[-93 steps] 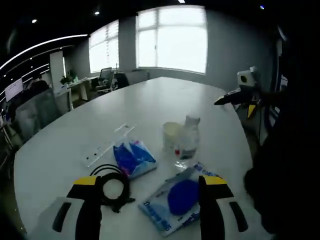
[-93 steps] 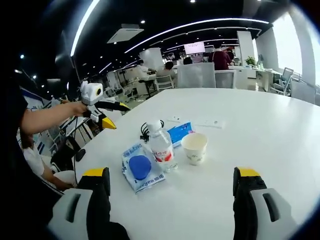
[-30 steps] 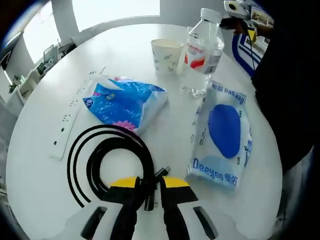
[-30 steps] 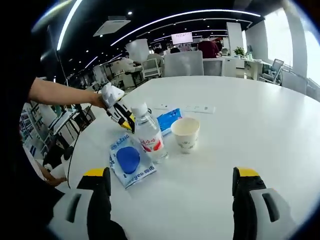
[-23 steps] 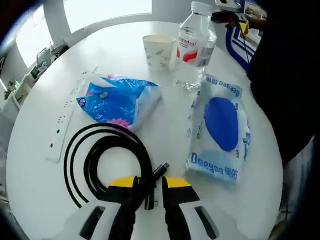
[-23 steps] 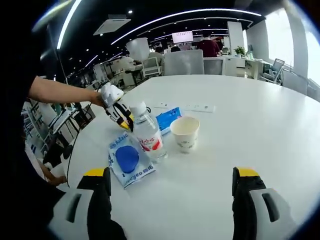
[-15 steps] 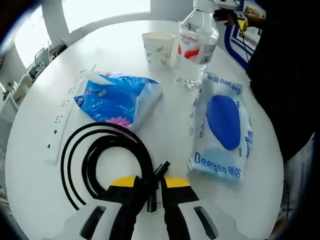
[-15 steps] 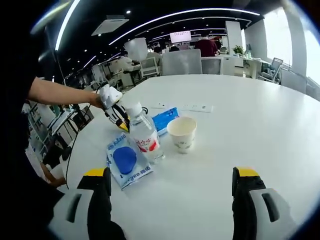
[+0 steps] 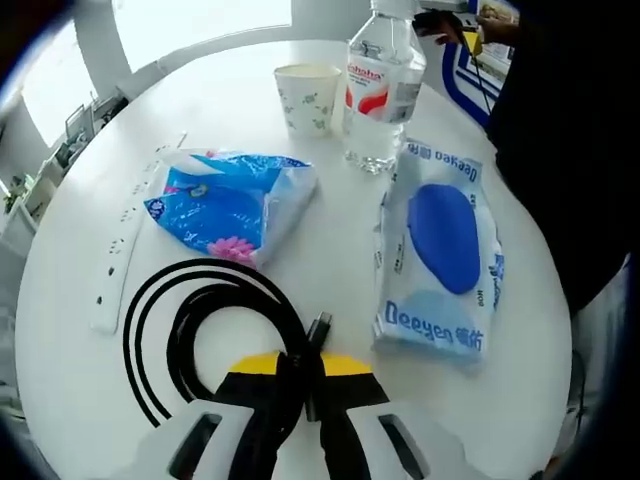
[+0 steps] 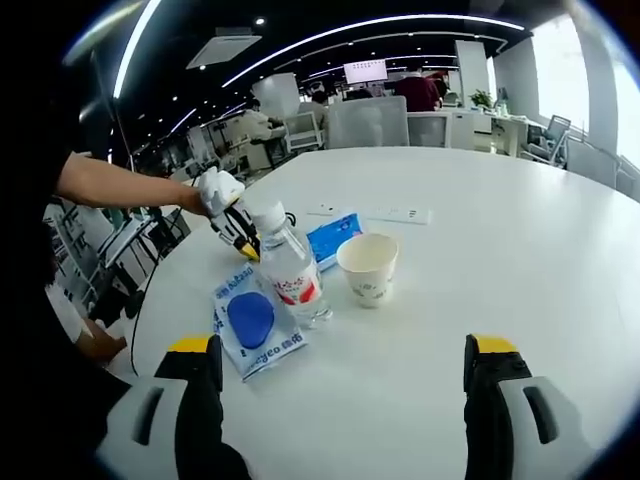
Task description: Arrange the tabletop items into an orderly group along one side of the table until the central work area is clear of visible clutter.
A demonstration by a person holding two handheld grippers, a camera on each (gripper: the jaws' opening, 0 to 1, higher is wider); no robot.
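At the bottom centre of the left gripper view, the left gripper (image 9: 303, 372) has its jaws closed on the black cable (image 9: 215, 335), a coil lying on the white table (image 9: 340, 260) in the lower left. Above the coil sits a blue tissue pack (image 9: 228, 205), with a white power strip (image 9: 120, 250) along its left. A wet-wipes pack (image 9: 440, 250) lies at right; a water bottle (image 9: 382, 85) and paper cup (image 9: 305, 98) stand at top centre. In the right gripper view, the right gripper (image 10: 340, 400) hovers with jaws wide apart at the bottom of the frame, holding nothing.
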